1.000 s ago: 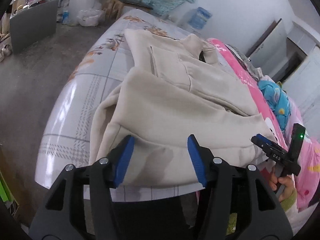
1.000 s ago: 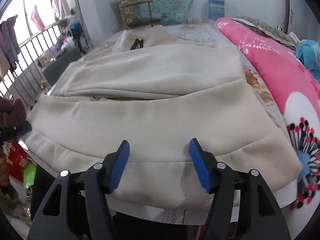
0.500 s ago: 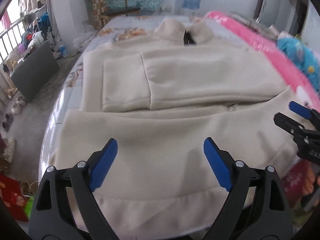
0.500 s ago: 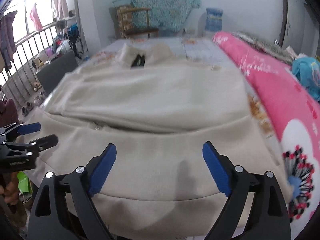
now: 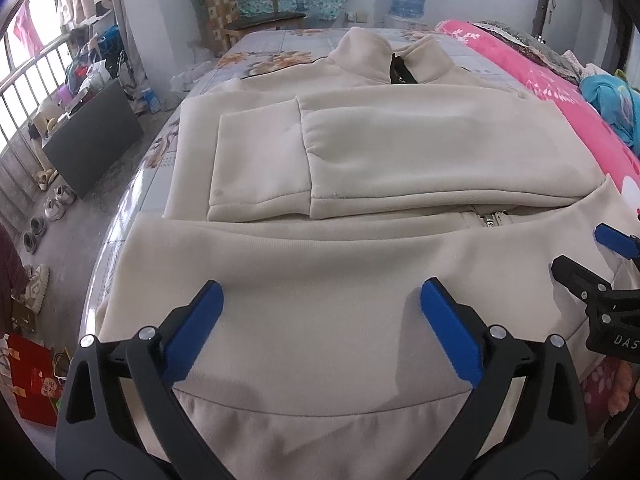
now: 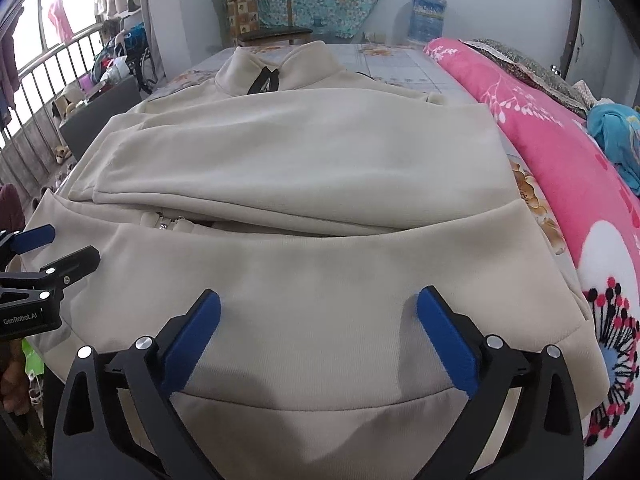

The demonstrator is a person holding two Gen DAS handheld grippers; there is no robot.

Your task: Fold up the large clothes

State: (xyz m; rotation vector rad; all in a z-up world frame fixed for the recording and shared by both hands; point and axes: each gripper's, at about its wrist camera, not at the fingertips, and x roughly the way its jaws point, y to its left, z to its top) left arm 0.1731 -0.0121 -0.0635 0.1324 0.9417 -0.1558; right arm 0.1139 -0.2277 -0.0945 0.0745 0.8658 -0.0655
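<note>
Here, cream jacket (image 5: 360, 264) on floral bed (image 5: 264, 56), both grippers' fingers just spread, empty.

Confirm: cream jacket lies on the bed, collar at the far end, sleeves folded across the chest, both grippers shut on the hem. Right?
Not quite. The left gripper and right gripper are both open, having just been opening, over the hem of the cream jacket with no cloth pinched; both wrist views show it. The rest holds.

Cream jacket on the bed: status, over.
Left claw and right claw open, jaws just widened, nothing pinched. Cream jacket flat, sleeves folded across, hem nearest. Nothing in the way.
</note>
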